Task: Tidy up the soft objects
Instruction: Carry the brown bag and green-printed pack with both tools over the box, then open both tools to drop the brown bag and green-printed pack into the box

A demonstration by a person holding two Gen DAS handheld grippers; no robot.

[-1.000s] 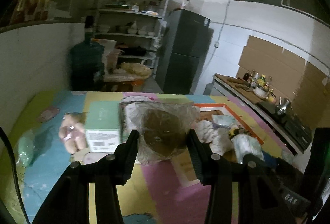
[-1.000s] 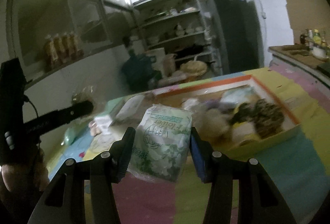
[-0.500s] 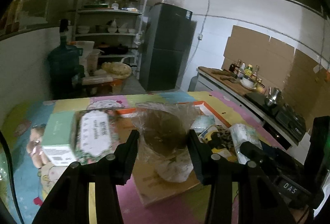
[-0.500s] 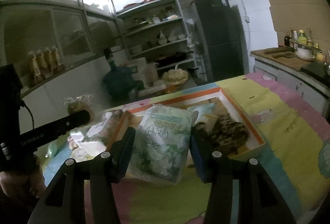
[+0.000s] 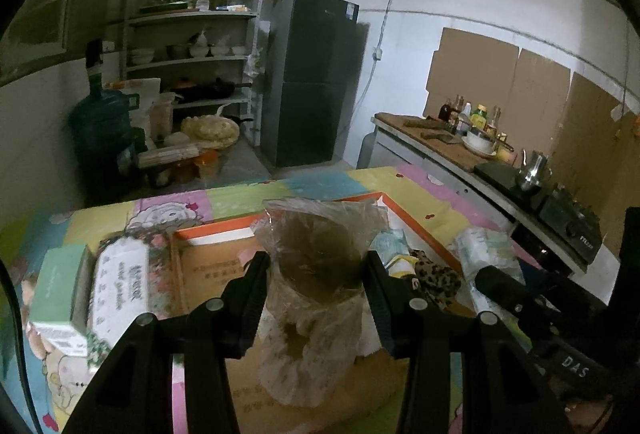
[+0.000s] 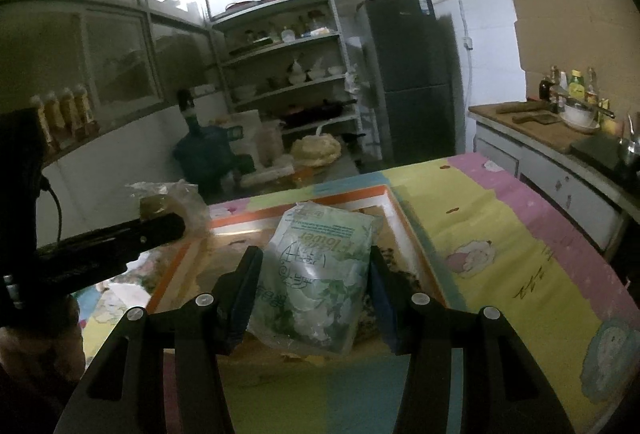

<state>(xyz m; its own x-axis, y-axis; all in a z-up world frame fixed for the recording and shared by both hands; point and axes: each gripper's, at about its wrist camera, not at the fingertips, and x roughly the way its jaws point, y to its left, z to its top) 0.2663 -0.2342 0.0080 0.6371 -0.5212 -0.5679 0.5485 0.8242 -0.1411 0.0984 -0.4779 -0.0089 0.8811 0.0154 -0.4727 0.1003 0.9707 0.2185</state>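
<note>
My left tongs [image 5: 316, 270] grip a clear bag [image 5: 316, 274] of brown stuff; my right tongs [image 6: 314, 270] grip a green tissue pack [image 6: 316, 274]. Just beyond both lies an orange-rimmed box [image 6: 394, 210].

Premises: domestic kitchen, dimly lit. Evidence: dark two-door fridge [image 5: 316, 82] against white wall; open metal shelving [image 5: 196, 34] loaded with bowls, pots, pans; worktop [image 5: 440, 142] along right wall carrying sauce bottles [image 5: 472, 114], bowl, cleaver; metal kettle [image 5: 530, 170] beside black gas stove [image 5: 568, 222]; large water jug [image 5: 106, 130] on floor; cardboard sheets [image 5: 520, 82] fixed behind counter; table under patchwork cartoon cloth [image 6: 500, 234]
</note>
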